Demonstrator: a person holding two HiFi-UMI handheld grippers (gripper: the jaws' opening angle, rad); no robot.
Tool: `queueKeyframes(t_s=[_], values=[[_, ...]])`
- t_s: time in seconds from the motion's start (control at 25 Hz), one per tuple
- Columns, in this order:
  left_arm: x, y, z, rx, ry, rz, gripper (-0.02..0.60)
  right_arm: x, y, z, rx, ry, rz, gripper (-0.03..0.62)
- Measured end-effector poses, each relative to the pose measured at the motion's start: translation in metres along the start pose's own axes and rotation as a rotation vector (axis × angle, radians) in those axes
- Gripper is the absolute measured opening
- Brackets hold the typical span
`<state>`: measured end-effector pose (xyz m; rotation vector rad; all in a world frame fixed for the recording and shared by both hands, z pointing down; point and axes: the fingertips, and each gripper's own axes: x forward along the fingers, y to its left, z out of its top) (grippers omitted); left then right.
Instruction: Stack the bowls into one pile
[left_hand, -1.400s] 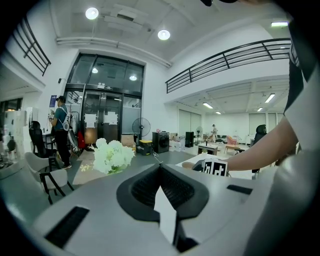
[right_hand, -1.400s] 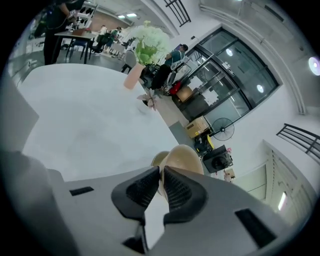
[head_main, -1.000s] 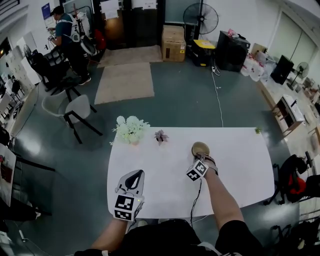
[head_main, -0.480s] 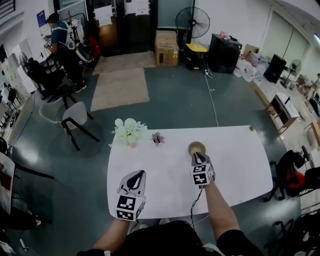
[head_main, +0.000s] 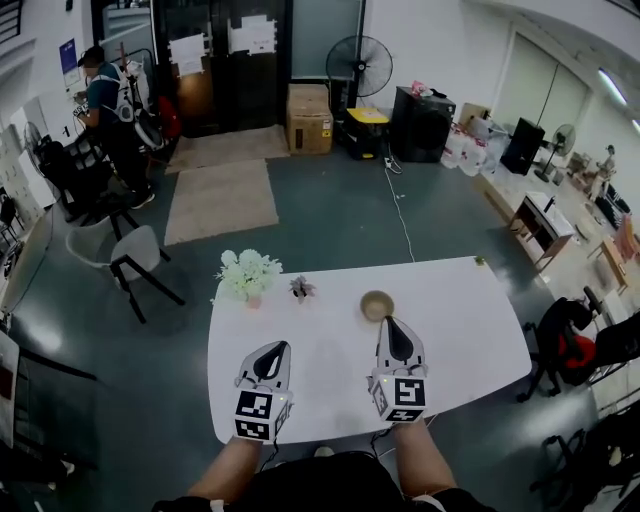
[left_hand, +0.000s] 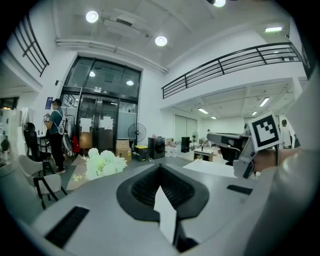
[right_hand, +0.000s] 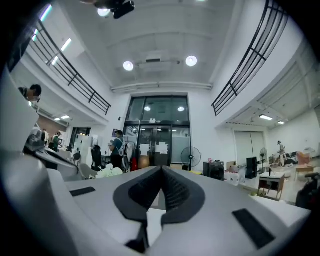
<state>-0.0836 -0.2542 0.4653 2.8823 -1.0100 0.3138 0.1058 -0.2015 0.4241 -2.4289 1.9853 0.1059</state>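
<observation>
Big hall, grey floor; white table (head_main: 470, 340) mid-frame. 2 grippers over its near edge: L gripper (head_main: 269, 352) jaws together, empty; R gripper (head_main: 394, 332) jaws just closed, empty. White flowers (head_main: 248, 272) at far-L edge. Brown bowl (head_main: 377, 305) on table just beyond R gripper, not touching.

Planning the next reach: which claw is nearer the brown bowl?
Right. The right claw is just short of the bowl, on its near side; the left claw is farther to its left.
</observation>
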Motion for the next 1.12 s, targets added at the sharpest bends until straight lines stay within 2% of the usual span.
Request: queueKeyframes(t_s=[0.4,0.92,1.12], values=[[-0.018,-0.002,0.002,-0.004,-0.014,-0.056,0.012,-0.031,0.041,0.001,0.009,0.008,0.015,0.011],[-0.049,0.017,0.005,-0.007,-0.032,-0.081,0.012,-0.044,0.078,0.005,-0.035,0.013,-0.015,0.012],[-0.059,0.031,0.003,0.023,-0.035,-0.075,0.012,-0.045,0.096,0.005,-0.033,0.014,-0.013,0.012]])
